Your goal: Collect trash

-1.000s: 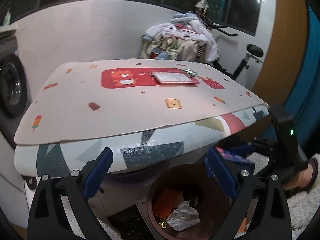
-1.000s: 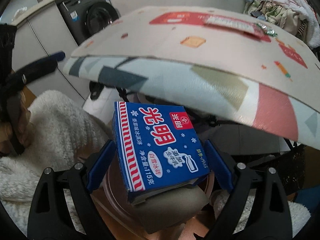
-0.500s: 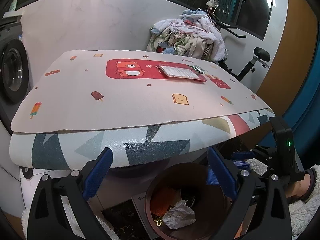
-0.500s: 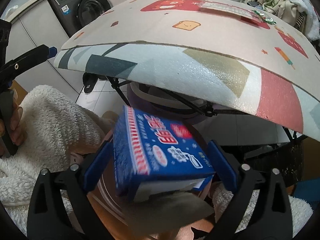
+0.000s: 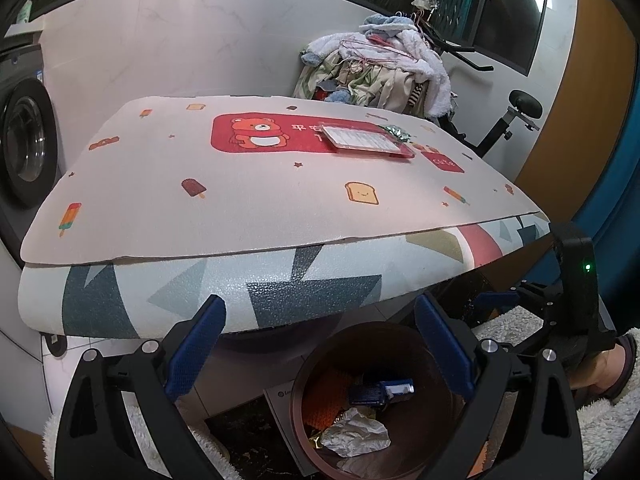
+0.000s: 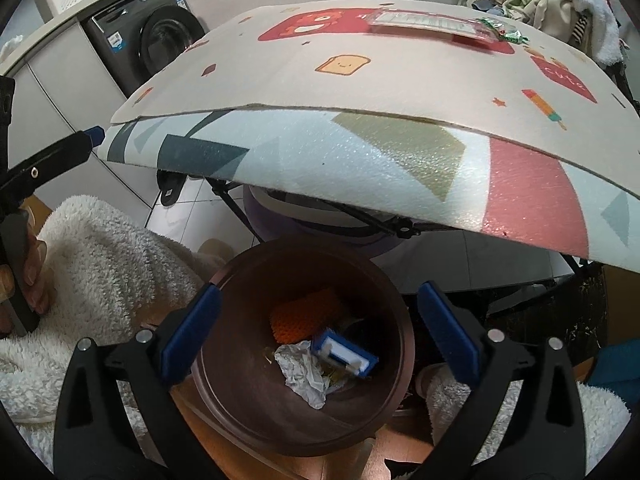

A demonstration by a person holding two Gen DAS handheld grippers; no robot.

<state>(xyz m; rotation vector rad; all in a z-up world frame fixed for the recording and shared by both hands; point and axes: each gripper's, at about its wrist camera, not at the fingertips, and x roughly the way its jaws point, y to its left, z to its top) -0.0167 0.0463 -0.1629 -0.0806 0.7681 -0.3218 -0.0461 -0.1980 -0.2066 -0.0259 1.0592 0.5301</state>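
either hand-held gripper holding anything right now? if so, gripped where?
Nothing held. Right hand-held gripper and left hand-held gripper are both open and empty; the blue box lies in the bin.

My right gripper (image 6: pixel 318 332) points steeply downward, its jaws spread to their widest. Both blue pads (image 6: pixel 191 334) are bare, with nothing gripped or touched between them. My left gripper (image 5: pixel 320 346) also tilts downward, less steeply, with jaws wide apart and the blue pads (image 5: pixel 195 346) clear of any contact. In the right wrist view, the left gripper shows at the far left edge, its black finger with a blue tip reaching toward centre. My left hand (image 6: pixel 34 272) wraps its handle, fingers curled around the grip, above a fluffy white sleeve (image 6: pixel 104 264). In the left wrist view, the right gripper's black body sits at the right edge, with part of my right hand (image 5: pixel 600 368) behind it.
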